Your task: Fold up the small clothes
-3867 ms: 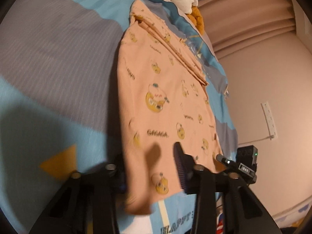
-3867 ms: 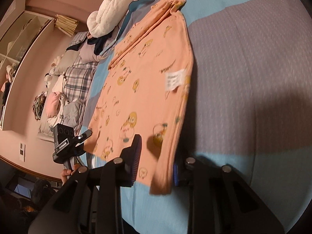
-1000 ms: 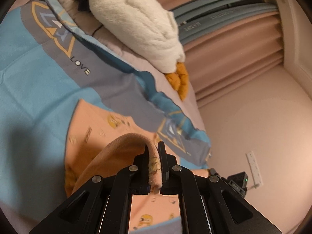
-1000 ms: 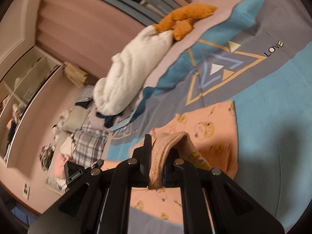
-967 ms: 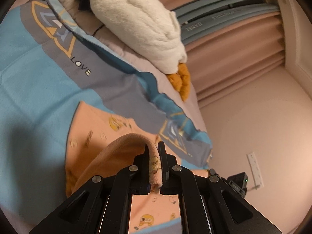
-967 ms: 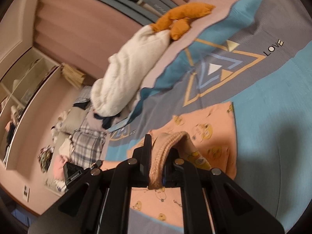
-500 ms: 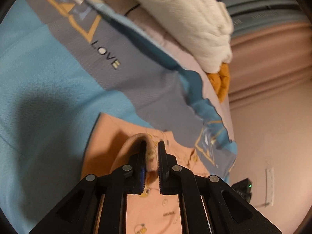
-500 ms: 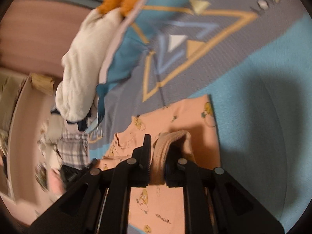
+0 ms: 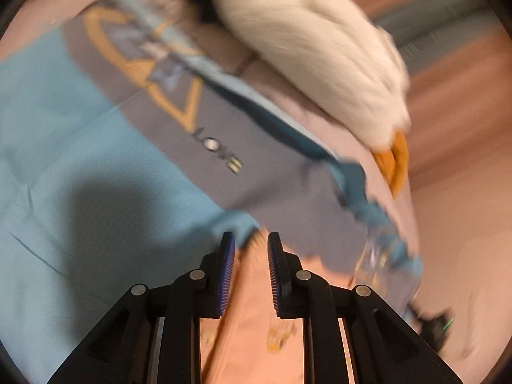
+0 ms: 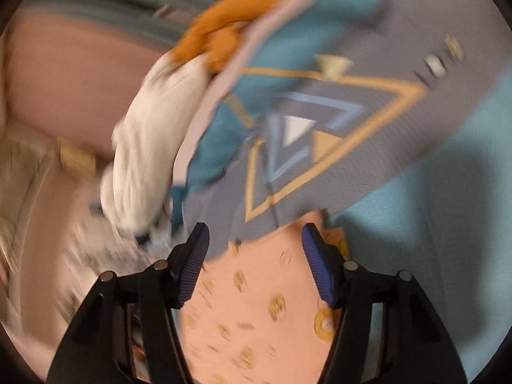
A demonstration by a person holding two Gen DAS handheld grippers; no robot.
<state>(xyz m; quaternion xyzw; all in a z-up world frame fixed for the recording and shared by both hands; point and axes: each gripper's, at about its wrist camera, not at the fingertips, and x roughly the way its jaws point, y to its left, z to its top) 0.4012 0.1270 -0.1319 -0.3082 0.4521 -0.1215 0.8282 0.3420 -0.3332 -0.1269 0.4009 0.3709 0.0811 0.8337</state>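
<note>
A small peach garment [image 9: 256, 320] with yellow cartoon prints lies flat on the blue and grey bedspread [image 9: 80, 160]. It also shows in the right wrist view [image 10: 256, 304]. My left gripper [image 9: 251, 246] is open by a narrow gap over the garment's far edge, holding nothing. My right gripper [image 10: 254, 240] is open wide over the same far edge, holding nothing. Both views are blurred by motion.
A white plush toy [image 9: 320, 48] with orange feet [image 9: 393, 160] lies on the pillows beyond the garment; it also shows in the right wrist view [image 10: 153, 128]. Pink curtains and a wall stand behind the bed. A small black device [image 9: 438, 326] sits at the right.
Both grippers were shut on the garment's lifted edge, carried it over the rest, and have now opened. The edge has dropped flat, leaving the garment folded.
</note>
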